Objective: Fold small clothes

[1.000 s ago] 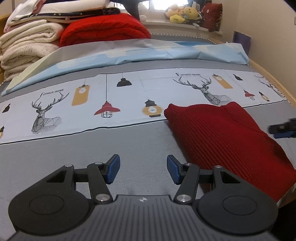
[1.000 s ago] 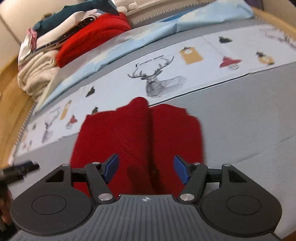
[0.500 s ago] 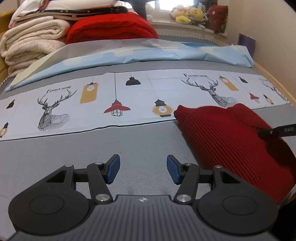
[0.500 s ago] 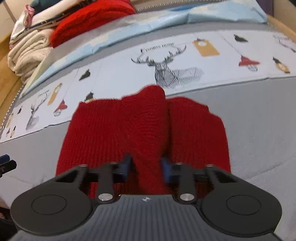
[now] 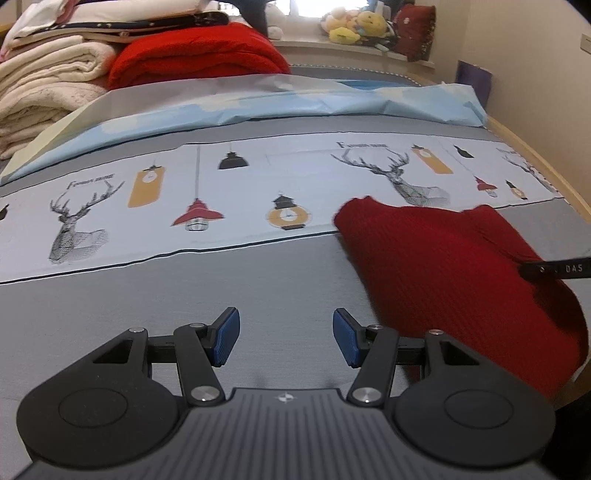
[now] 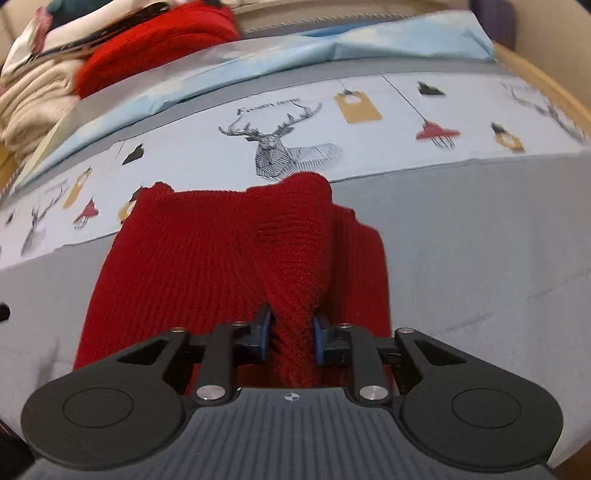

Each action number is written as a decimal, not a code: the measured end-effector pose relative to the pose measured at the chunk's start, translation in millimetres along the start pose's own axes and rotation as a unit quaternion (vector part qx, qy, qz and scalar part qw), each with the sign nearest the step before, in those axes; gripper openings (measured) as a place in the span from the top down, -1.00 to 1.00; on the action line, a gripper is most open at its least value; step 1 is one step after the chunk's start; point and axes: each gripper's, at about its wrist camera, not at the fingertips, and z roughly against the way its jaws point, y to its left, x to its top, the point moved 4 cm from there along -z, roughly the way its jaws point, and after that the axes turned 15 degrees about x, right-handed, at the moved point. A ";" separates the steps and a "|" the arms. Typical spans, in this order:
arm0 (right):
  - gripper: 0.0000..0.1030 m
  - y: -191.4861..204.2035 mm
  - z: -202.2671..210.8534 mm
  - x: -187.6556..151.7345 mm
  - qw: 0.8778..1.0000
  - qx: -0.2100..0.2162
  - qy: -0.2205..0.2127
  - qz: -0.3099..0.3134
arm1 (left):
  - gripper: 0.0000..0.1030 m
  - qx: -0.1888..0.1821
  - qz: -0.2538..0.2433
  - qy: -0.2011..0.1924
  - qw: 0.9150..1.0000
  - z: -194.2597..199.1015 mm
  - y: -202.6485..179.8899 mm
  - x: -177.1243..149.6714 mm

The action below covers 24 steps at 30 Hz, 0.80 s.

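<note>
A dark red knit garment (image 5: 443, 266) lies on the grey bed cover, its far edge on the printed band. My right gripper (image 6: 291, 332) pinches a raised ridge of the red knit (image 6: 221, 258) near its front edge. Its blue pads press on the bunched fabric while the jaws are opening slightly. In the left wrist view a black finger of the right gripper (image 5: 554, 267) reaches in over the garment from the right. My left gripper (image 5: 286, 338) hovers open over bare grey cover, just left of the garment, with nothing between its fingers.
A stack of cream blankets (image 5: 48, 85) and a bright red blanket (image 5: 195, 55) lie at the far left. A light blue sheet (image 5: 295, 99) runs across the back. Plush toys (image 5: 354, 27) sit on the sill. The wooden bed edge (image 5: 535, 162) curves along the right.
My right gripper went from open above the garment to clamped on a fold of it, and the fabric now stands up in a ridge. The left gripper stayed open.
</note>
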 end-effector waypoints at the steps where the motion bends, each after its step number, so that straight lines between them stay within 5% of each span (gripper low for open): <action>1: 0.44 0.3 3.1 0.0 1.000 0.000 -0.003 0.001 | -0.19 -0.003 -0.004 -0.002 1.000 1.1 -4.2 -0.4; 6: 0.02 1.4 25.0 -2.1 0.999 0.001 -0.032 0.025 | -0.19 -0.023 -0.025 -0.012 0.999 5.3 -26.0 -3.7; 13: -0.01 2.4 32.9 -12.8 0.996 0.016 0.001 0.084 | -0.19 -0.099 -0.081 -0.054 0.990 26.4 -76.1 -11.7; 19: -0.12 -1.4 28.0 -25.0 0.996 0.019 0.037 0.080 | -0.21 -0.144 -0.121 -0.011 0.982 16.7 -115.2 -27.1; 24: -0.12 -5.1 33.5 -27.2 0.996 0.032 0.035 0.074 | -0.45 -0.154 -0.114 0.025 0.981 0.7 -116.9 -31.8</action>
